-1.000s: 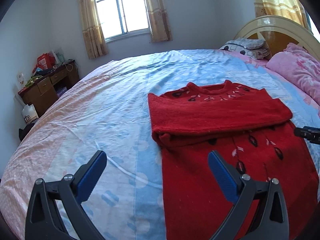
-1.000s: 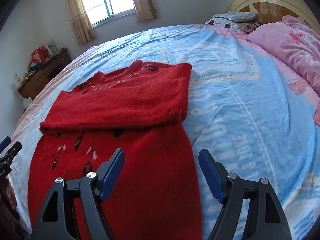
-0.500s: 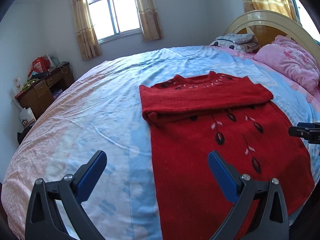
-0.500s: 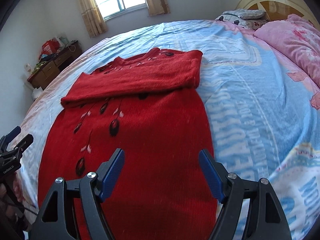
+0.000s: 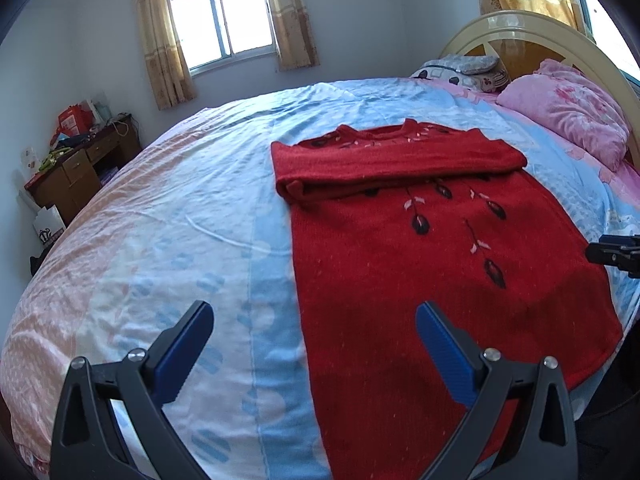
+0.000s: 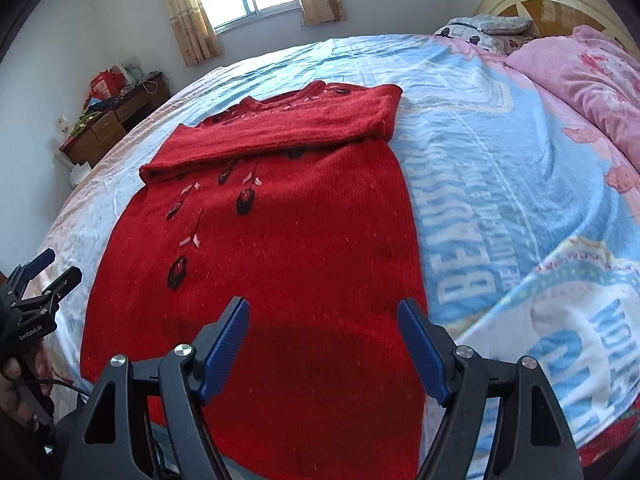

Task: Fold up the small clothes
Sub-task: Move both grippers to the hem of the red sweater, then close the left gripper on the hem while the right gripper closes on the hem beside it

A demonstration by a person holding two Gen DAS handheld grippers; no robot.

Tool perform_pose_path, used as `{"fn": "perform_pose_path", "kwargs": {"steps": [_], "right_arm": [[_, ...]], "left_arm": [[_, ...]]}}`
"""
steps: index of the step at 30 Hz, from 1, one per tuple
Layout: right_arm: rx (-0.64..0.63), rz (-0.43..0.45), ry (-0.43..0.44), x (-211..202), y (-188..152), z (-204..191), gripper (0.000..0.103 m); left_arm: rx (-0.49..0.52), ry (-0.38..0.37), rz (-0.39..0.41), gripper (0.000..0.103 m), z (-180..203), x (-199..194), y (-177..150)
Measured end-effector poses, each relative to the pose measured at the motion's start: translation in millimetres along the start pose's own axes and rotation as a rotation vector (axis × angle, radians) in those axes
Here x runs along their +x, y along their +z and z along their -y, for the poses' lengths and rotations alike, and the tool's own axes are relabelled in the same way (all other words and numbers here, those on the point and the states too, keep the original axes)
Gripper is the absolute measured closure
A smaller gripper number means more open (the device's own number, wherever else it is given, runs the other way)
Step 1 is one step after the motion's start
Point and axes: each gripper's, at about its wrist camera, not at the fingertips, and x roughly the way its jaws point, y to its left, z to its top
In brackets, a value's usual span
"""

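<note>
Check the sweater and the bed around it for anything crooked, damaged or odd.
Nothing stands out. The red sweater lies flat on the bed sheet, sleeves folded in a neat band across the chest. No tears or spills show.

Bed [image 5: 168,216] surface open on both flanks of the red sweater [image 5: 420,264]: wide bare sheet toward the window-side edge, and a broad printed stretch toward the headboard [image 6: 552,4]. Sleeves folded across the sweater's chest form a low ridge; otherwise the garment lies flat along the near edge. Obstacles: pink quilt [image 6: 592,88] heaped along the headboard side, patterned pillow [image 5: 460,70] at the far headboard corner. Cluttered wooden desk [image 5: 80,172] stands off the bed, beyond the window-side edge.
</note>
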Motion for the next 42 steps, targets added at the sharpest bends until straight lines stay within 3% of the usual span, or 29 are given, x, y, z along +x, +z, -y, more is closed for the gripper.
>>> {"fn": "perform_pose_path", "kwargs": {"steps": [6, 17, 21, 23, 27, 29, 31, 33, 37, 42], "right_arm": [[0.016, -0.041, -0.008, -0.8, -16.8, 3.2, 0.026], [-0.038, -0.071, -0.017, -19.7, -55.9, -5.5, 0.026], [-0.077, -0.067, -0.025, -24.7, -63.8, -11.3, 0.026], [-0.088, -0.067, -0.025, -25.9, -65.5, -12.7, 0.026], [-0.061, -0.079, -0.026, -24.1, -68.2, -4.8, 0.026], [-0.042, -0.084, -0.027, -22.9, -69.1, 0.3, 0.026], [-0.024, -0.087, -0.032, -22.8, -70.0, 6.0, 0.026], [-0.007, -0.088, -0.032, -23.1, -70.4, 11.2, 0.026], [0.025, -0.107, -0.041, -21.2, -71.7, 21.0, 0.026], [0.076, -0.121, -0.027, -23.0, -76.3, 34.3, 0.027]], "left_arm": [[0.001, -0.019, -0.016, 0.000, -1.1, -7.1, -12.6], [-0.080, -0.121, -0.128, 0.002, -15.9, -18.4, -53.4], [-0.093, -0.182, -0.193, 0.020, -9.6, -12.3, -64.9], [-0.097, -0.203, -0.216, 0.024, -7.3, -9.1, -67.6], [-0.150, -0.275, -0.271, 0.043, -9.5, -3.0, -72.3], [-0.162, -0.286, -0.276, 0.045, -10.0, -3.5, -74.6], [-0.152, -0.292, -0.277, 0.057, -7.4, -5.4, -75.2], [-0.152, -0.299, -0.282, 0.061, -5.8, -6.6, -77.2], [-0.131, -0.292, -0.277, 0.092, -5.5, -7.4, -76.9], [-0.116, -0.309, -0.252, 0.093, -5.9, -13.1, -73.0]]}}
